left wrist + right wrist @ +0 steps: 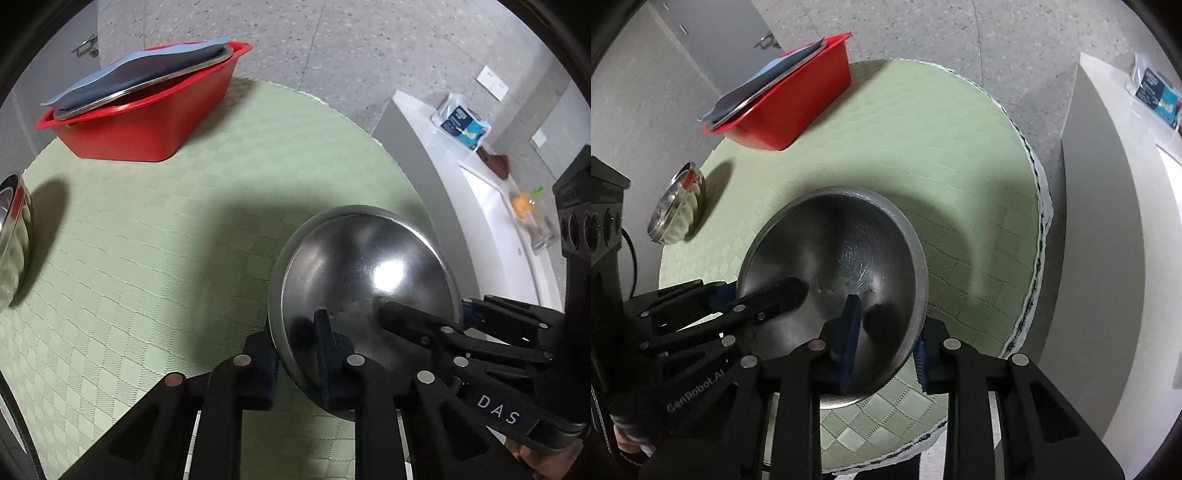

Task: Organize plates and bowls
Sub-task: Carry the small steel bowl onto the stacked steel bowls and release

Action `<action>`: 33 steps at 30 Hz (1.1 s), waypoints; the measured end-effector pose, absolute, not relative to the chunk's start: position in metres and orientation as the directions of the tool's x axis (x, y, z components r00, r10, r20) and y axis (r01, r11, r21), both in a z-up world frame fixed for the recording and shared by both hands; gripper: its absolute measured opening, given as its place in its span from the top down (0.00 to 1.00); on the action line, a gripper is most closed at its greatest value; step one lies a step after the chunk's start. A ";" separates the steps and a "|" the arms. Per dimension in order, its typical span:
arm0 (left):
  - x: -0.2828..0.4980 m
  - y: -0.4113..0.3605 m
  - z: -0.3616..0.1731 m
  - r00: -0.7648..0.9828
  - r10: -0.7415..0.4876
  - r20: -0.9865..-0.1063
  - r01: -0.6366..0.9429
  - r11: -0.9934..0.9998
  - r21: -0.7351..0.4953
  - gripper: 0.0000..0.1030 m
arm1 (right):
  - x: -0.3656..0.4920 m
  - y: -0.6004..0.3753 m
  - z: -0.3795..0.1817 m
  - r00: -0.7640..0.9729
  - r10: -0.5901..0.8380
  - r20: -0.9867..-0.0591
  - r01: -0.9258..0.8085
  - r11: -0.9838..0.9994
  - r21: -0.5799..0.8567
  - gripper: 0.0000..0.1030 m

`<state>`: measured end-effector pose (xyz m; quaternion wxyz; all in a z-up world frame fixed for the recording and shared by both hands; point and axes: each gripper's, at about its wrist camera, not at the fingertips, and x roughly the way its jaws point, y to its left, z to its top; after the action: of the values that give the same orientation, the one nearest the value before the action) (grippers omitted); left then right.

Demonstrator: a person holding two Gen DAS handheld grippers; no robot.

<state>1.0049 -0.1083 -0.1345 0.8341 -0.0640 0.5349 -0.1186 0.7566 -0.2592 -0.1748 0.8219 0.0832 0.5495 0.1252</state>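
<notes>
A large steel bowl (pixel 365 273) is held over the round green table (pixel 147 229). My left gripper (pixel 295 354) is shut on the bowl's left rim, one finger inside and one outside. My right gripper (pixel 886 332) is shut on the opposite rim of the same bowl (pixel 842 251), one finger inside and one outside. Each gripper shows in the other's view, the right gripper (pixel 424 325) in the left wrist view, the left gripper (pixel 761 295) in the right. A smaller steel bowl (pixel 677 205) lies tilted at the table's left edge. A red tub (pixel 147 118) at the far side holds plates (pixel 147 81).
A white counter (pixel 480 192) runs along the right with a blue-and-white packet (pixel 461 123) and small items. Grey speckled floor (pixel 923 33) lies beyond the table. The table's right edge (pixel 1039 221) drops off near the counter.
</notes>
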 end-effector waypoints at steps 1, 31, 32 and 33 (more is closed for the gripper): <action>1.005 -0.107 -0.134 0.402 -0.271 -0.875 0.130 0.963 -0.238 0.87 | 0.757 -0.258 -0.174 0.367 0.301 -0.880 -0.113 0.954 0.279 0.75; 0.924 0.188 -0.053 0.578 -0.187 -0.794 -0.005 0.973 -0.232 0.87 | 0.819 0.009 -0.108 0.423 0.378 -0.824 -0.318 0.913 0.255 0.75; 0.925 0.191 -0.054 0.575 -0.188 -0.796 -0.006 0.972 -0.234 0.87 | 0.819 0.015 -0.110 0.418 0.375 -0.828 -0.317 0.914 0.254 0.75; 0.926 0.198 -0.055 0.570 -0.188 -0.800 -0.007 0.972 -0.234 0.87 | 0.819 0.020 -0.113 0.415 0.369 -0.832 -0.317 0.915 0.249 0.75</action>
<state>0.9260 0.1977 -0.0555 0.8795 -0.1061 0.4611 -0.0515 0.8194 0.0201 -0.1130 0.8406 0.0263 0.5011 0.2040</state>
